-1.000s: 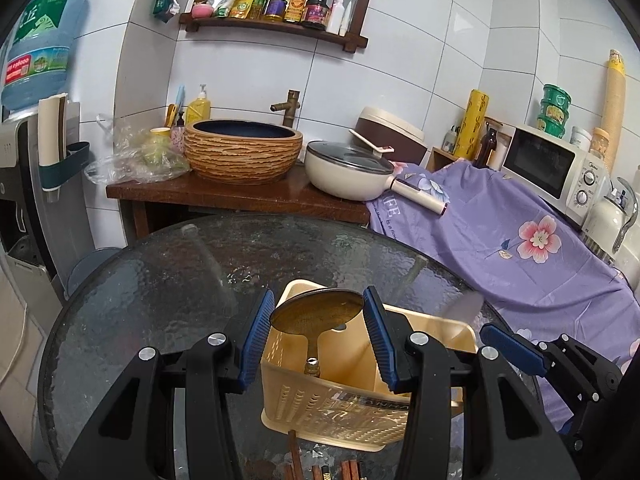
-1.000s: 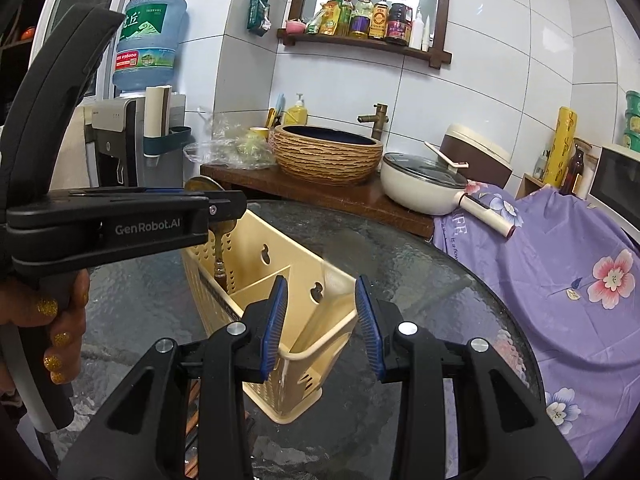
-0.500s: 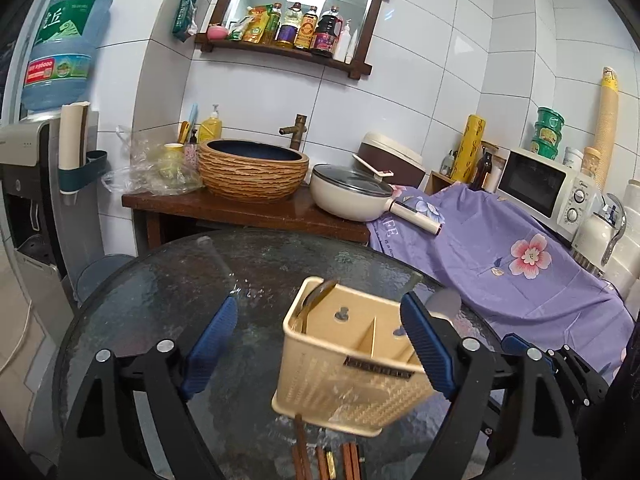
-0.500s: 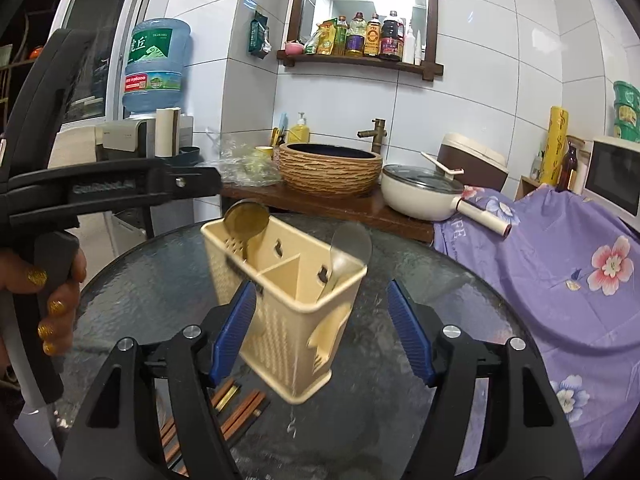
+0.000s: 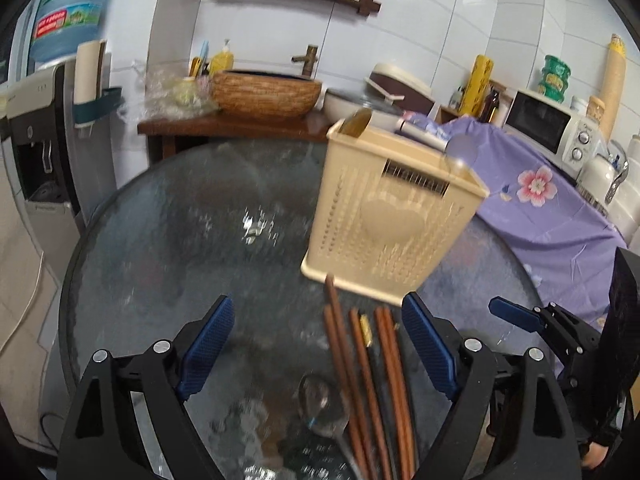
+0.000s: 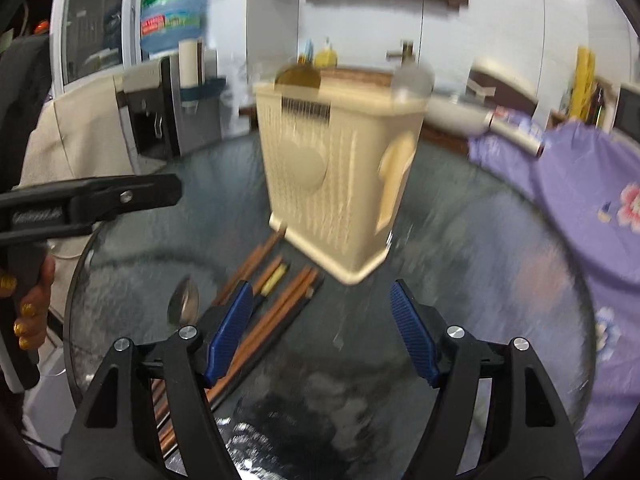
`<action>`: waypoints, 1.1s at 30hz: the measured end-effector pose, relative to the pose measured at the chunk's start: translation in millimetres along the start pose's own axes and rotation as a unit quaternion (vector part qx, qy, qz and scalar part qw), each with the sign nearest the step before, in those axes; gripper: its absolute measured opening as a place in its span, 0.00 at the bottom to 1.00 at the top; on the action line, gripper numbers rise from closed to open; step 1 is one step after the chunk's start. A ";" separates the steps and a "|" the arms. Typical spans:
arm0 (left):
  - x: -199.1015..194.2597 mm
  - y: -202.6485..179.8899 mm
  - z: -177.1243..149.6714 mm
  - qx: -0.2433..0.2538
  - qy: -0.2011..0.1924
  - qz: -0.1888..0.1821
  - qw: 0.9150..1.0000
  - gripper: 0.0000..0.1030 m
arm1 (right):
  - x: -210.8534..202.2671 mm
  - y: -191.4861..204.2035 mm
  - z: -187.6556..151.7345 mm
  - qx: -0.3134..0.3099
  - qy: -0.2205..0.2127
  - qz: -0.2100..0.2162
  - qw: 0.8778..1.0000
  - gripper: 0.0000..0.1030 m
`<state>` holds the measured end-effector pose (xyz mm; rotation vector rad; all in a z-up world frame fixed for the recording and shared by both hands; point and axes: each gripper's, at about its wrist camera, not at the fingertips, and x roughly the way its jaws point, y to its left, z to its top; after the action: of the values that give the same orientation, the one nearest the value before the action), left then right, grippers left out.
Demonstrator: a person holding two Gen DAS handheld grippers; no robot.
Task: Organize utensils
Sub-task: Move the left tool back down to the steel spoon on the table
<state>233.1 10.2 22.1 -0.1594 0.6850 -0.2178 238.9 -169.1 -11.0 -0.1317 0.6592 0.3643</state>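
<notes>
Holding my left gripper [image 5: 318, 348] low over the round glass table [image 5: 168, 216], I have its blue pads [image 5: 208, 344] spread wide with nothing between them. Going from left to right in the left wrist view, I see bare glass first, then a metal spoon [image 5: 322, 404] lying under the gripper, then the brown chopsticks [image 5: 360, 360] side by side, their tips reaching to the foot of the beige utensil basket [image 5: 392, 216], and at the far right edge my right gripper's blue tip. Only this view shows the microwave [image 5: 552, 128] behind the purple flowered cloth [image 5: 552, 208]. The right wrist view shows what the other cannot: my left hand [image 6: 28, 308] with gold nails on the black handle at the left, and the side of the basket [image 6: 340, 168]. There my right gripper [image 6: 324, 328] is also opened wide and empty, with the spoon [image 6: 184, 306] and the chopsticks [image 6: 276, 300] left of its middle and the basket standing just beyond them. A gold spoon bowl [image 6: 298, 76] and a paler one [image 6: 412, 80] stick up from the basket's rim. Compared with half a second ago, both grippers have pulled back and dropped lower, so the basket is seen from its side and not into its compartments, and the spoon on the glass has come into sight. Both views are blurred.
</notes>
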 end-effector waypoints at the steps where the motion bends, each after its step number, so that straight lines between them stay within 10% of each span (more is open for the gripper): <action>1: 1.1 2.3 -6.5 -0.001 0.007 0.003 1.000 0.80 | 5.1 0.9 -3.6 0.002 0.011 0.005 1.000 0.69; 33: 29.6 -6.7 -64.0 0.050 0.095 0.040 0.993 0.65 | 28.9 -14.3 -41.9 0.014 0.116 -0.010 0.993 0.63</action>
<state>213.3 -8.5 -43.4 -0.0162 0.8654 -0.1920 241.2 -183.8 -61.7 -0.1551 0.8923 0.3221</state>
